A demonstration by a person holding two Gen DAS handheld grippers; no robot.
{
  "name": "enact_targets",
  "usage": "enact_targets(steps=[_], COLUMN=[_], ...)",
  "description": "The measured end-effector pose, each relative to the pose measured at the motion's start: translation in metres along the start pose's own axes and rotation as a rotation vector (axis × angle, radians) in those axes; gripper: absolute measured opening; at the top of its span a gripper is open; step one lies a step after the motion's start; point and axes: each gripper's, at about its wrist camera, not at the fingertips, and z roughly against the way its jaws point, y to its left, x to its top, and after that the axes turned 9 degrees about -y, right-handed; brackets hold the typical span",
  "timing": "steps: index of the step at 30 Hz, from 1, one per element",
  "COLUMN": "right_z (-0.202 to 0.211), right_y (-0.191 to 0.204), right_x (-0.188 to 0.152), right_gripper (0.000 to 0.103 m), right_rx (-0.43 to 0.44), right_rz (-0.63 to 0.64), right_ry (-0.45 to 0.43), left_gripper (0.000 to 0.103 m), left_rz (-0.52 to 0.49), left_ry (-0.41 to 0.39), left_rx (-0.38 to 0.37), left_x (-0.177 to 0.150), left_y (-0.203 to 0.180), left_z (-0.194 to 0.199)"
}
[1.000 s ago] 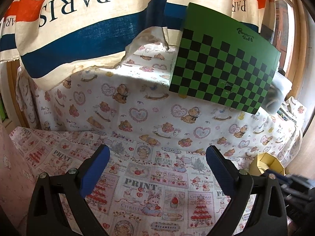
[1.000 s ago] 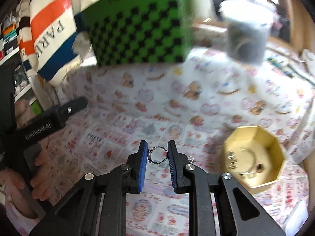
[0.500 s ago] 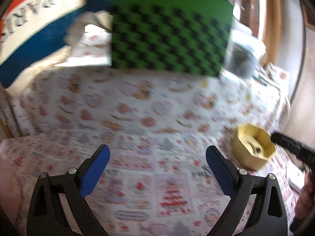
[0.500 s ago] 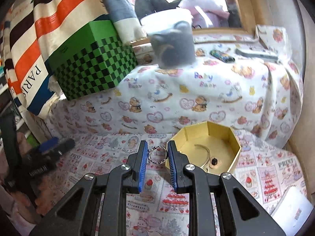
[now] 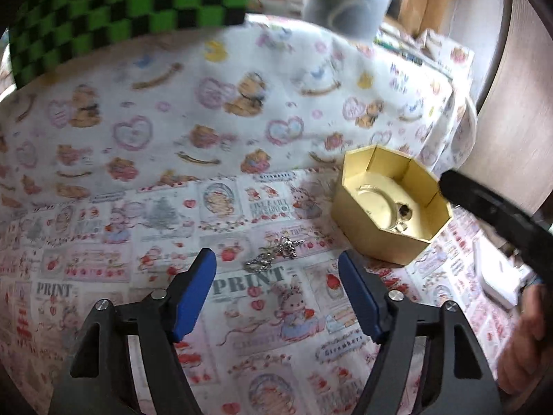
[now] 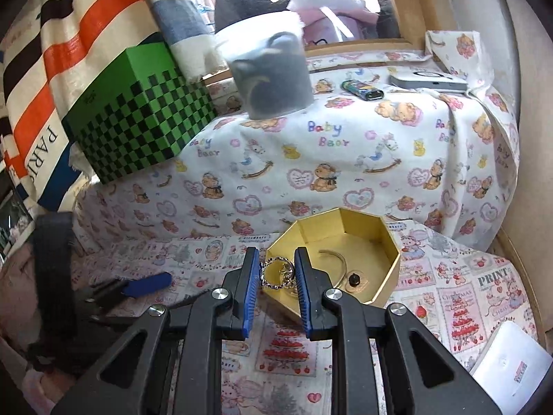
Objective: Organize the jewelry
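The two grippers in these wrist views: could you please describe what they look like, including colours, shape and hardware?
Both look alike. The left gripper and the right gripper each have two black, angular plastic arms with triangular cut-outs, joined by round silver pivot screws. Their jaws carry long blue pads, which show fine ribbing in the right wrist view. No cables or sleeves are visible, and no markings can be read on either gripper.

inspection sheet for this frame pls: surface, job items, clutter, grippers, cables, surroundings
Surface: patterned cloth over the table and a raised ledge behind.
Job's things: open gold octagonal box holding a bangle; silver chain loose on the cloth.
Clutter: green checkered box, grey container, lighter on the ledge.
Grippers: right gripper shut on a silver ring at the box's rim; left gripper closing, nothing between its pads yet, chain just ahead.
Cables: nothing seen.
Surroundings: striped PARIS cloth, window.
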Motion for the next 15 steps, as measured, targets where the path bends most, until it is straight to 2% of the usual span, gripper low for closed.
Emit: enact_targets(steps=[4, 8, 15], right_z=[0.005, 0.007, 0.004], right_y=[-0.002, -0.003, -0.005], right_x=[0.002, 0.003, 0.002], right_gripper=[0.022, 0.022, 0.022], right_rx=[0.0, -0.011, -0.039], right_rz=[-0.004, -0.005, 0.003], right_ry=[-0.015, -0.022, -0.017], left_gripper=[0.067, 0.062, 0.033], left_rz=[-0.019, 0.011, -0.014], left_ry=[-0.008, 0.023, 0.018], left_rx=[0.059, 0.026, 0.043], left_x=[-0.002, -0.009, -0.011], left_y=[-0.006, -0.004, -0.007], left_z=[-0.013, -0.024, -0.027])
